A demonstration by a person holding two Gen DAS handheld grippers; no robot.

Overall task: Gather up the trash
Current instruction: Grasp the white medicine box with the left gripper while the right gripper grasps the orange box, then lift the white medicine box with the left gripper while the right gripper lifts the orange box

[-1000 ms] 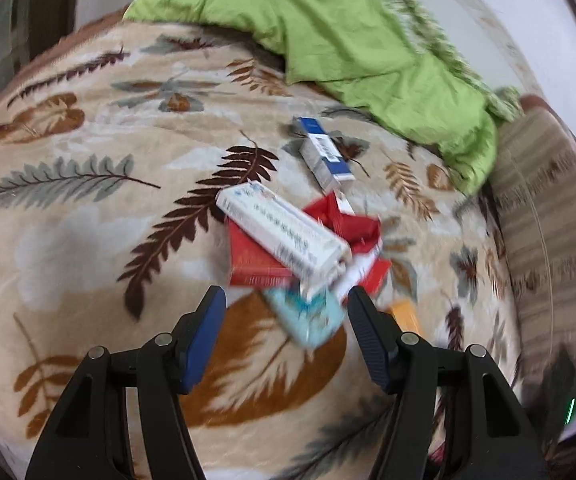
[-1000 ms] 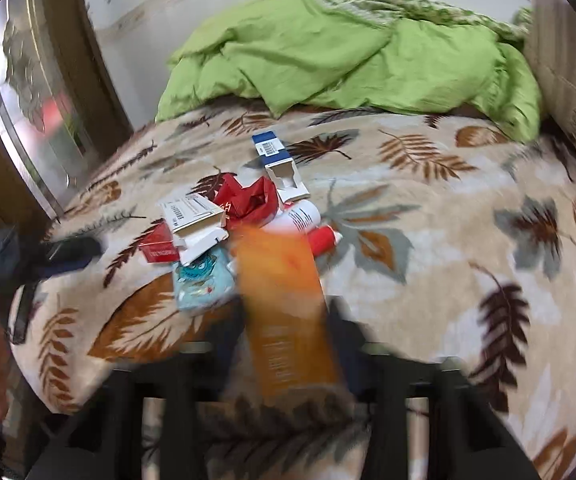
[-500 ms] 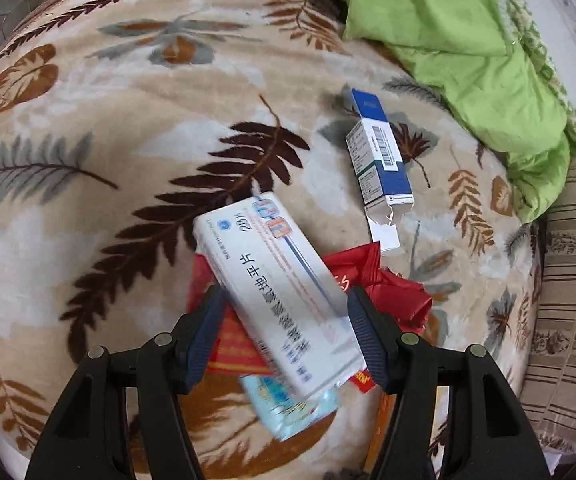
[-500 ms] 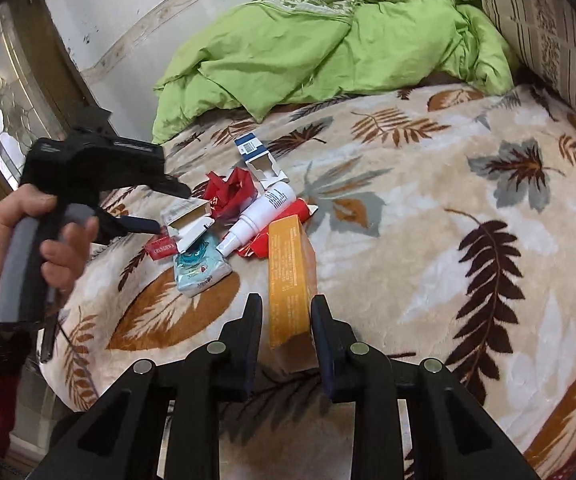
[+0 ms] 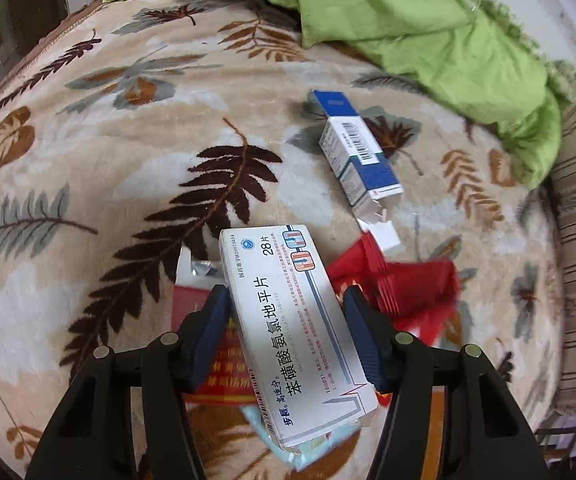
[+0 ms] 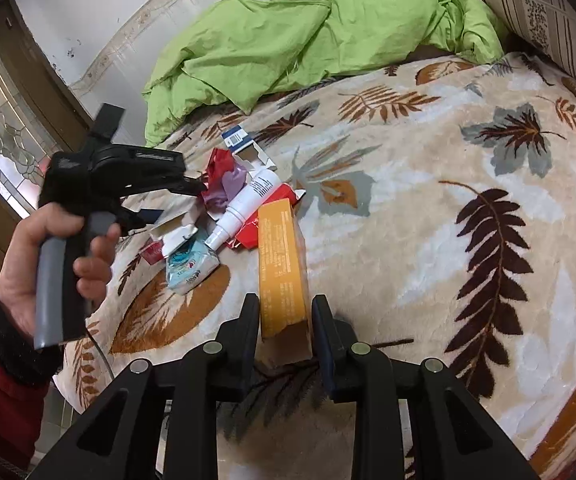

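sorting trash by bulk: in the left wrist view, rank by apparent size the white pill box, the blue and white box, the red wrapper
1. white pill box, though it is nearest the camera, which inflates it
2. red wrapper and blue and white box: look alike, unranked

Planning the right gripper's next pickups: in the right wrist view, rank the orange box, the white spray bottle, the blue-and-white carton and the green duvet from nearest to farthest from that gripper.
1. Orange box: between the right gripper's opening jaws, on the blanket.
2. White spray bottle: just beyond, left of the box, in the trash pile.
3. Blue-and-white carton: behind the pile.
4. Green duvet: farthest, by the wall.
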